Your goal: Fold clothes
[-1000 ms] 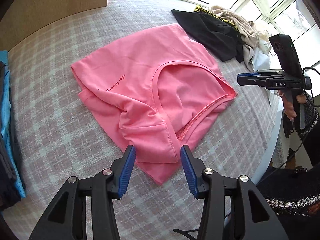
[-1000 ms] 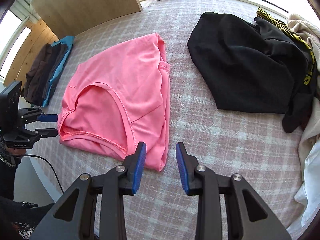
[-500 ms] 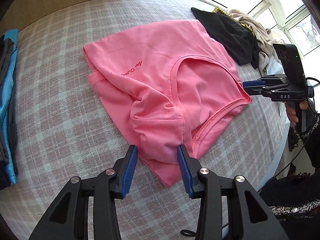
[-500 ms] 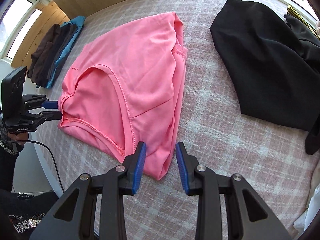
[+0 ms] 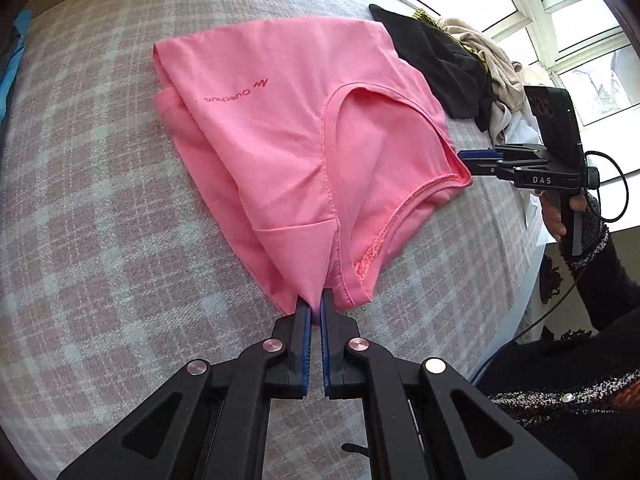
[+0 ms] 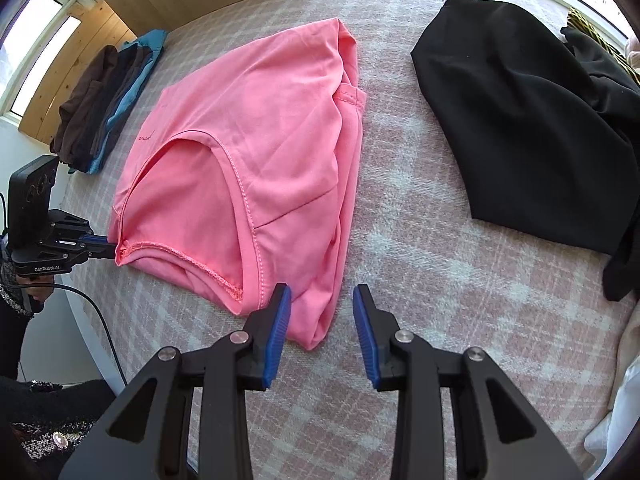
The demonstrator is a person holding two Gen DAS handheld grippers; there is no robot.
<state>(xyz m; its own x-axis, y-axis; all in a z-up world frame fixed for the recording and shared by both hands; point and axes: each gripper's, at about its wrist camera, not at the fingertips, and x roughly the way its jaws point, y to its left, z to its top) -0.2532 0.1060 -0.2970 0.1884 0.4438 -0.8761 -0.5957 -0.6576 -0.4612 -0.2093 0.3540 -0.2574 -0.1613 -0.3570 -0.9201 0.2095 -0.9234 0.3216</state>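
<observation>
We see pink T-shirt [image 5: 288, 132] lying crumpled on plaid-covered worktop [image 5: 100, 240], neckline toward near edge. Left hand-held gripper [image 5: 314, 308] clamped tight on shirt's shoulder corner, fabric pinched between blue pads [image 5: 305, 320]. Right hand-held gripper [image 6: 320, 312] partly spread, gripping nothing; other shoulder corner lies between its pads [image 6: 280, 320], no contact we can confirm. Black garment [image 6: 520, 128] lies apart on the right of the right wrist view. Folded dark stack [image 6: 100, 108] at far left, by wood panel.
</observation>
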